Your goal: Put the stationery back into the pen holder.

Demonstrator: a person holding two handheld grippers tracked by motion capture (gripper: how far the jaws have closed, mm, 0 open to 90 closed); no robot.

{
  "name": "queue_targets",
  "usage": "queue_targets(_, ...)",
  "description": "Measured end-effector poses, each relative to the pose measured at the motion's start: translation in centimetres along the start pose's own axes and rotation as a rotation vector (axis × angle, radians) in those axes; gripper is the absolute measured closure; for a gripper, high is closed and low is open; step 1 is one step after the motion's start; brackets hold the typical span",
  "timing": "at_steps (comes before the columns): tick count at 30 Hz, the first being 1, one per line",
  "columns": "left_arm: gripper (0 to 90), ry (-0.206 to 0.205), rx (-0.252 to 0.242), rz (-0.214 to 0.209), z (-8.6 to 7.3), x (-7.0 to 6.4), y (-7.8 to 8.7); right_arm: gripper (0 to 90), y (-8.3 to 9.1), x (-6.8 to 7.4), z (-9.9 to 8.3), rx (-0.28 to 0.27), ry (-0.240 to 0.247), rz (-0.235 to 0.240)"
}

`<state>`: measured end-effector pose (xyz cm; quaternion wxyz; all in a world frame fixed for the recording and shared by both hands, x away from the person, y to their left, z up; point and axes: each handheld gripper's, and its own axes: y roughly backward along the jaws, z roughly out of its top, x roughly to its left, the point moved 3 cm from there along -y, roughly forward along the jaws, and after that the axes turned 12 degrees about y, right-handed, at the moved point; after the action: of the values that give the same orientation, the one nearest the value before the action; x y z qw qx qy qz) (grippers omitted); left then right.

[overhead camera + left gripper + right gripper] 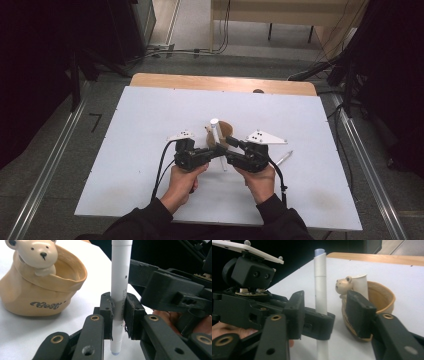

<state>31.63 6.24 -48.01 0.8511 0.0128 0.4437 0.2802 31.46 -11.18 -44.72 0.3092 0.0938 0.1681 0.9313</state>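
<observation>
The pen [120,277] stands nearly upright in my left claw [119,315], a white barrel with grey print down its side, pinched at its lower part between the two black pads so that a short stub with a bluish tip pokes out below them. In the high view the pen [217,136] rises between my two hands over the middle of the white table [125,150], leaning a little away from me. In the right gripper view the same pen [320,290] stands straight up with a bluish cap end on top, and my right claw [325,315] frames it with its jaws wide apart, one pad to each side and neither touching the barrel. Just behind the pen sits the pot [37,290], a tan ceramic holder shaped like a sack with a small cream bear [33,252] peering over its rim and dark lettering on its front; it rests on the table, close to the pen but apart from it. In the right gripper view a white tube stands inside the pot [382,297], behind the bear. A second pen [283,158] lies flat on the table to my right, beside my right hand [260,182]. My left hand [182,182] grips its handle level with the other.
</observation>
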Motion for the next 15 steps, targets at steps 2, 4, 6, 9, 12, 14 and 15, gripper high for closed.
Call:
queue_targets(2,78.9,-0.001,-0.005,-0.001,0.1,0.0,0.1,43.8,0.3,-0.2,0.0,-0.005,-0.005,-0.001)
queue_targets(4,78.8,0.002,-0.007,-0.002,0.2,0.0,0.2,42.1,0.6,-0.3,0.1,-0.010,-0.005,-0.003)
queue_targets(6,78.8,0.004,-0.007,-0.003,0.2,0.0,0.2,40.0,0.9,-0.5,0.1,-0.006,-0.006,-0.007)
queue_targets(9,78.8,0.004,-0.007,-0.004,0.2,0.0,0.2,37.5,1.2,-0.8,-0.1,0.003,-0.006,-0.018)
queue_targets(12,78.8,0.005,-0.010,-0.005,0.2,0.0,0.3,36.0,1.4,-1.1,-0.4,0.007,-0.010,-0.024)
queue_targets(14,78.8,0.006,-0.013,-0.007,0.3,0.0,0.3,33.7,1.5,-1.2,-0.5,0.013,-0.012,-0.026)
queue_targets(15,78.8,0.004,-0.013,-0.007,0.3,0.0,0.3,33.2,1.6,-1.3,-0.5,0.017,-0.014,-0.031)
